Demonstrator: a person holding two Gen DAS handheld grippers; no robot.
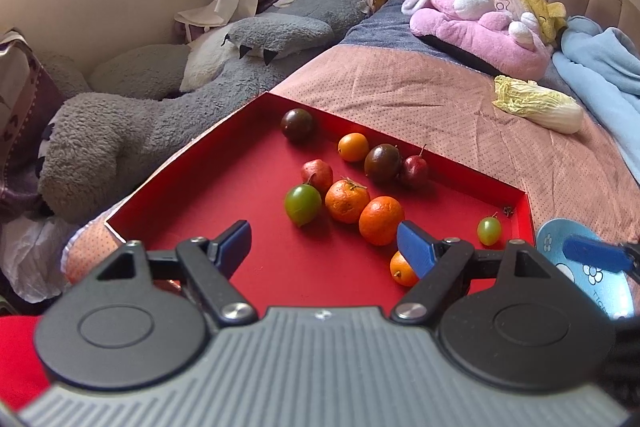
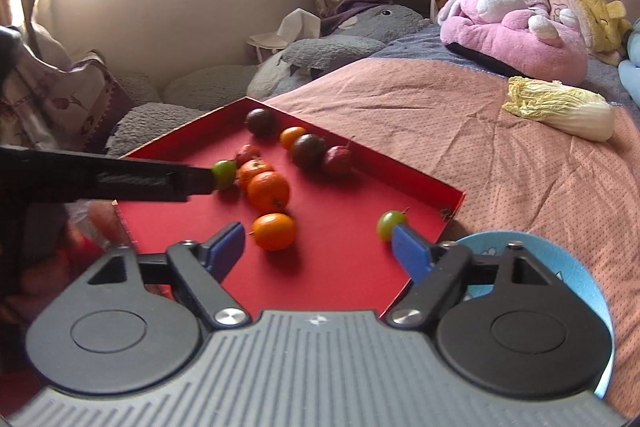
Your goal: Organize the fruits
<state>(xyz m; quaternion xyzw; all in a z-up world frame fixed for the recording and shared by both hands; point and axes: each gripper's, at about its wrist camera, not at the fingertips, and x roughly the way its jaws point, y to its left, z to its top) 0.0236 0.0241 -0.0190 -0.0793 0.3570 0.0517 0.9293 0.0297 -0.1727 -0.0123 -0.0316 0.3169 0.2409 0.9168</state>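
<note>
A red tray (image 1: 224, 203) (image 2: 352, 259) lies on the bed with several fruits: oranges (image 1: 381, 220) (image 2: 274, 231), a large green fruit (image 1: 302, 204) (image 2: 224, 174), a small green fruit (image 1: 489, 230) (image 2: 387, 223), dark purple fruits (image 1: 297, 124) (image 2: 308, 151) and red ones (image 1: 317, 175). My left gripper (image 1: 326, 247) is open and empty over the tray's near part. My right gripper (image 2: 318, 249) is open and empty above the tray's near corner, with an orange between and beyond its fingers. One right fingertip (image 1: 592, 253) shows in the left wrist view.
A blue plate (image 2: 560, 267) (image 1: 580, 267) sits right of the tray. A napa cabbage (image 1: 538, 103) (image 2: 560, 111) lies on the pink bedspread. A pink plush (image 1: 480, 27), a grey plush (image 1: 160, 115) and blankets lie beyond. The left gripper's dark body (image 2: 100, 181) crosses the right wrist view.
</note>
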